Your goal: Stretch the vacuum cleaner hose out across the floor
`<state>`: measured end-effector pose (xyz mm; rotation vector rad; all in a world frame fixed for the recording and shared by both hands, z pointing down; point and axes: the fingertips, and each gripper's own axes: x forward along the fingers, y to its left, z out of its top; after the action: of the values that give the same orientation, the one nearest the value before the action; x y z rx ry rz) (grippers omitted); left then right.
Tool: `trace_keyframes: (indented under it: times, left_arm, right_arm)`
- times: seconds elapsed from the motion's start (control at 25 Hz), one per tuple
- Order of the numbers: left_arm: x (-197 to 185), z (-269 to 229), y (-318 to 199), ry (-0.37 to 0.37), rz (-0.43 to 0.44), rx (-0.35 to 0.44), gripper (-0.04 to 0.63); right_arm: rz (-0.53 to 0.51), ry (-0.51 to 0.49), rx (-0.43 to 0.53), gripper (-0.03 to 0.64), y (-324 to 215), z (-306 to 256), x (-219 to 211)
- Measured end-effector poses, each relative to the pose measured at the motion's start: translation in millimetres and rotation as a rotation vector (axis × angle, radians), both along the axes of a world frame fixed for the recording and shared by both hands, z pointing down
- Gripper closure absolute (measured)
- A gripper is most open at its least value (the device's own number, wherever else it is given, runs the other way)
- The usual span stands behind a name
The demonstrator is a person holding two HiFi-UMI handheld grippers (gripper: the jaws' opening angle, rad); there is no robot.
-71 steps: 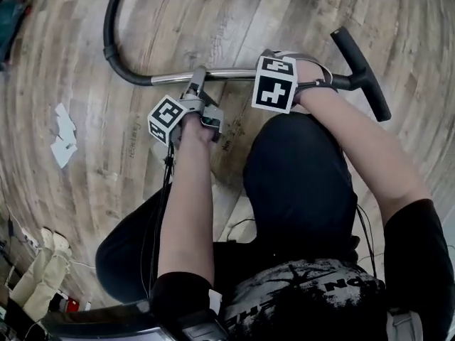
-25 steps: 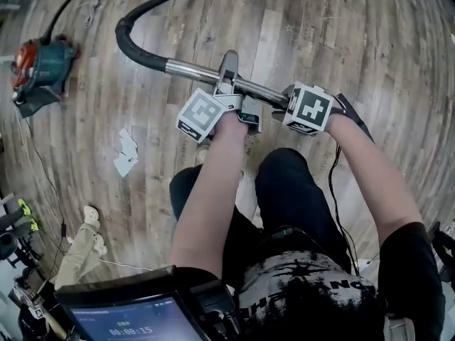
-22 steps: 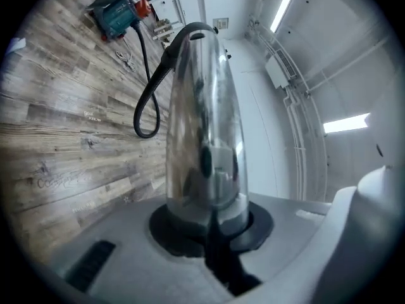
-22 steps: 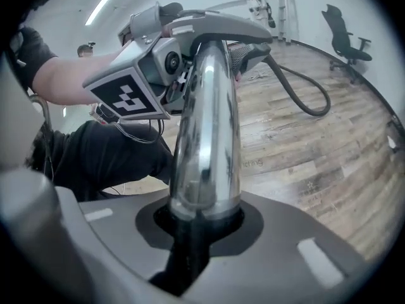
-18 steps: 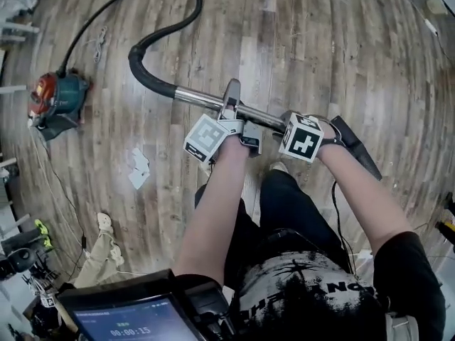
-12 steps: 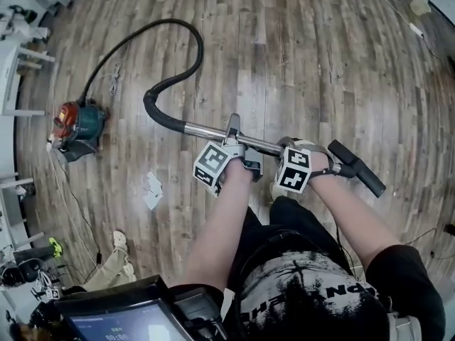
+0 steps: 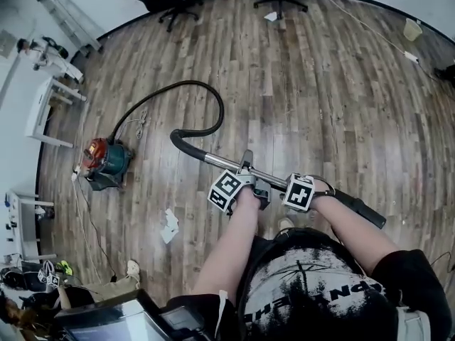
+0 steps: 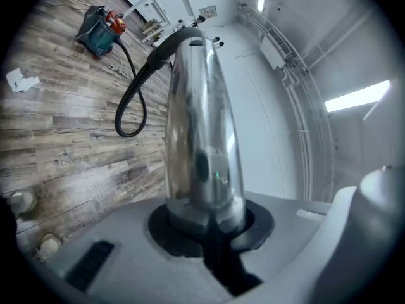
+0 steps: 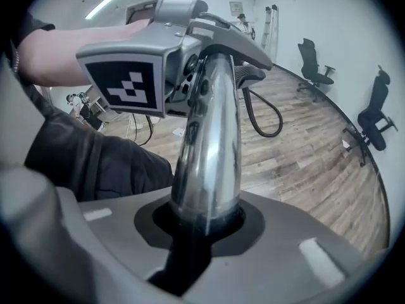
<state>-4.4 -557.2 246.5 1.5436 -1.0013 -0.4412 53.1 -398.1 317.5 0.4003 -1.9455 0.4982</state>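
— Looking at the hose (image 7: 179,142), where does it lie?
— Centre left: thin and black, it leaves the red and teal vacuum cleaner (image 7: 106,163), arcs over the wood floor (image 7: 341,98) and loops down to the chrome wand (image 7: 222,163), which slants from upper left to lower right.
— And the tongs?
— The left gripper (image 7: 246,166) and the right gripper (image 7: 318,188) both clench the wand; the left's jaws have just been easing open, the right's tightening.

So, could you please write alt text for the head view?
A person clamps a vacuum's metal tube in the left gripper and right gripper; the left jaws have just opened slightly, the right closed slightly. The black hose loops over the wooden floor to the vacuum cleaner.
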Motion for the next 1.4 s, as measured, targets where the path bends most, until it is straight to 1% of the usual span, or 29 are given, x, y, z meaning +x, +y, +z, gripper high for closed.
trace_keyframes:
  times: [0.08,0.12,0.28,0.36,0.44,0.56,0.76,1.0,1.2,1.4]
  left_arm:
    - [0,-8,4,0.013,0.014,0.016,0.551]
    - [0,-10,5,0.022,0.018,0.012,0.554]
    - [-2,-8,10,0.049,0.039,0.002,0.557]
    - [-5,-9,7,0.046,0.053,0.016,0.557]
    - [-8,-8,8,0.038,0.074,0.028,0.557]
    - [-11,-3,13,0.034,0.122,0.019,0.557]
    - [-19,15,26,0.058,0.188,-0.001,0.557]
    - [-17,41,44,0.066,0.274,-0.027,0.555]
    - [-17,59,62,0.067,0.296,-0.083,0.555]
    - [-15,54,80,0.07,0.292,-0.103,0.554]
  right_arm:
    - [0.002,-0.048,-0.021,0.526,8,-6,-8]
    - [0.003,-0.052,-0.019,0.526,10,-8,-10]
    - [0.026,0.082,0.086,0.525,5,-4,-1]
    - [0.044,0.096,0.121,0.525,0,-1,-5]
    - [0.065,0.084,0.129,0.526,0,2,-12]
    - [0.113,0.077,0.115,0.529,9,7,-24]
    - [0.173,0.106,0.097,0.529,25,21,-40]
    - [0.254,0.119,0.07,0.529,47,43,-51]
    - [0.271,0.129,0.023,0.529,68,50,-53]
    - [0.27,0.165,0.027,0.529,86,42,-48]
